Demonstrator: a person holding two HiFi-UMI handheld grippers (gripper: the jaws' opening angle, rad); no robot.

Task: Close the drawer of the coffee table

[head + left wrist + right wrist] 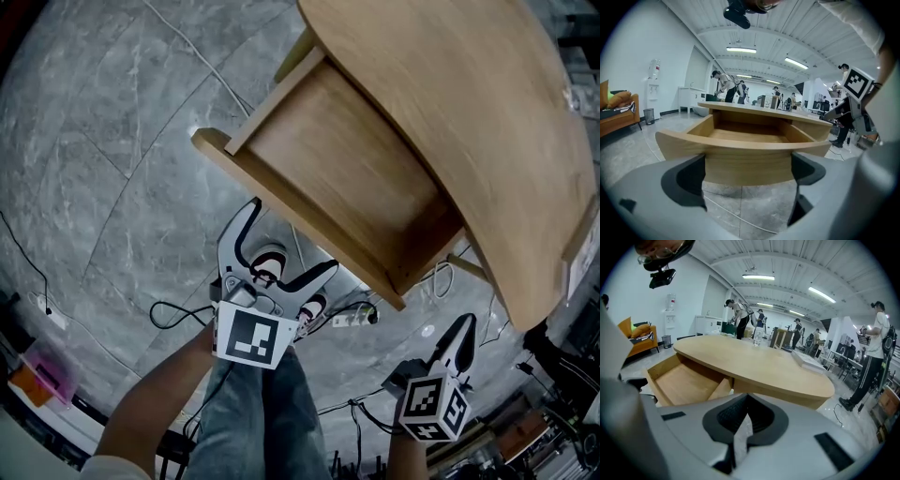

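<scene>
The wooden coffee table (487, 122) fills the upper right of the head view. Its drawer (347, 178) is pulled far out toward the lower left and is empty inside. The curved drawer front (747, 152) lies straight ahead of my left gripper (292, 238), which is open just short of that panel. In the left gripper view the left gripper (747, 177) has nothing between its pads (684, 180). My right gripper (464, 328) is shut and empty, low at the right, off the drawer's right corner. The right gripper view shows the right gripper (740, 430), the tabletop (759, 366) and the open drawer (684, 383).
Cables and a power strip (352, 319) lie on the grey tiled floor (112, 141) under the drawer. The person's jeans (253, 412) and shoes are below my left gripper. A white flat object (811, 363) rests on the table. People stand far off; an orange sofa (618, 115) is at the left.
</scene>
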